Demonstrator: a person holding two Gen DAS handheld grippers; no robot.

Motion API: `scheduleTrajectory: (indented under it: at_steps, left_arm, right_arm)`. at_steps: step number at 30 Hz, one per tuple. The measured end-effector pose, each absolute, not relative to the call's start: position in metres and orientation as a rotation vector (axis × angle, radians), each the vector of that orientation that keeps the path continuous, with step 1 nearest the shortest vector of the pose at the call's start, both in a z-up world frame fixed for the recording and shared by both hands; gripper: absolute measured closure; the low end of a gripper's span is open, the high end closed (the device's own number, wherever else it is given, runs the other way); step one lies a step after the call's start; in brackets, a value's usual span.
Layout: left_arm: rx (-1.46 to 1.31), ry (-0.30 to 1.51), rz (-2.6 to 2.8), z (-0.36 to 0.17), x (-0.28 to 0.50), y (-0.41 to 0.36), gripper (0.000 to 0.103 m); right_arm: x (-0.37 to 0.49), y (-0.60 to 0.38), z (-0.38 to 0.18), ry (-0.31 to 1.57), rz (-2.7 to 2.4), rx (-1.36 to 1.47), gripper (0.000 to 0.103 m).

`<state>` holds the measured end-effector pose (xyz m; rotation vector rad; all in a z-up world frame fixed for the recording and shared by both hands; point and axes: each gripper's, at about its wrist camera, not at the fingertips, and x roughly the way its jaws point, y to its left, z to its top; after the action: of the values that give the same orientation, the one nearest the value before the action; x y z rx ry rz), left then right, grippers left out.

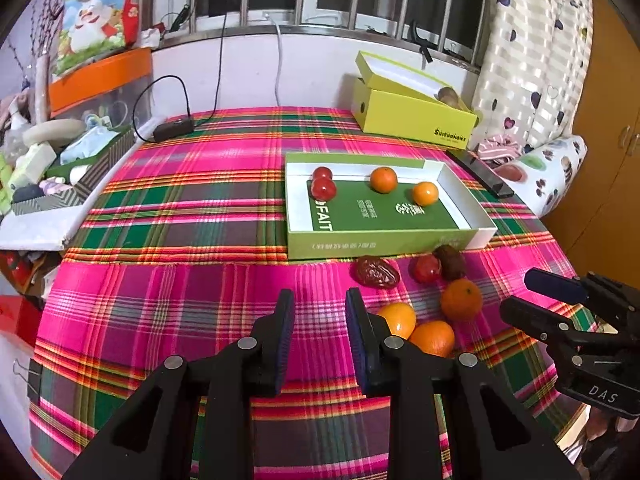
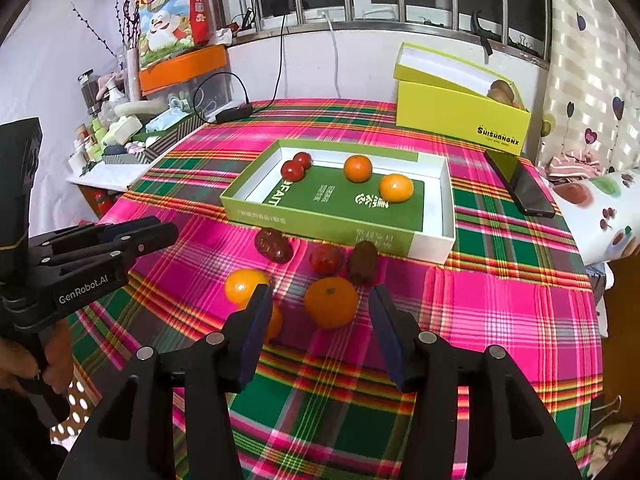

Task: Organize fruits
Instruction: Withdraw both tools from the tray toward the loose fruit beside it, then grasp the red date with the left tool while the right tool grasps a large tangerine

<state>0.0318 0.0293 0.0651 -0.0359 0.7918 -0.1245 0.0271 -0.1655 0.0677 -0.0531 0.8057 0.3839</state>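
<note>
Table (image 2: 500, 320) w/ a pink-green plaid cloth carries a shallow green tray (image 2: 320, 222) near the middle. Inside the tray: two red fruits (image 2: 297, 165) touching each other at the far left corner, and two oranges (image 2: 358, 168) apart from them toward the right. On the cloth just in front of the tray lie loose fruits: a wrinkled red date (image 2: 273, 245), a small red fruit (image 2: 326, 259), a brown date (image 2: 362, 267) touching the red one's side, and three oranges nearer the camera. Right gripper (image 2: 320, 332) points down at the cloth, fingers (image 2: 385, 320) spread wide w/ the front orange (image 2: 331, 307) sitting between them, pads not touching it; nothing gripped. A second orange (image 2: 244, 285) sits just beyond the left finger tip, a third is mostly hidden behind that finger. Left gripper (image 1: 320, 332) hovers over bare cloth to the left of the loose pile, fingers (image 1: 285, 320) narrow and parallel, nothing between them; in the right wrist view it shows at the left edge, fingers close together, a hand (image 2: 24, 364) on its handle. Farther back right, a yellow box (image 2: 460, 112) w/ its lid tilted on top holds a brownish fruit; a black phone (image 2: 520, 188) lies between that box and the table edge. Black charger (image 2: 234, 112) w/ cable at the far edge, clutter on a side shelf (image 2: 108, 176) at left.
</note>
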Motion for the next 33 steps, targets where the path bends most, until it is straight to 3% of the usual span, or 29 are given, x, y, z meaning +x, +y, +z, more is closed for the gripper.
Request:
scheduleTrajectory:
  at_steps: [33]
  left_arm:
    - [-0.063, 0.886, -0.264, 0.039, 0.061, 0.011, 0.067]
  right_arm:
    - [0.057, -0.175, 0.037, 0.910, 0.359, -0.003, 0.052]
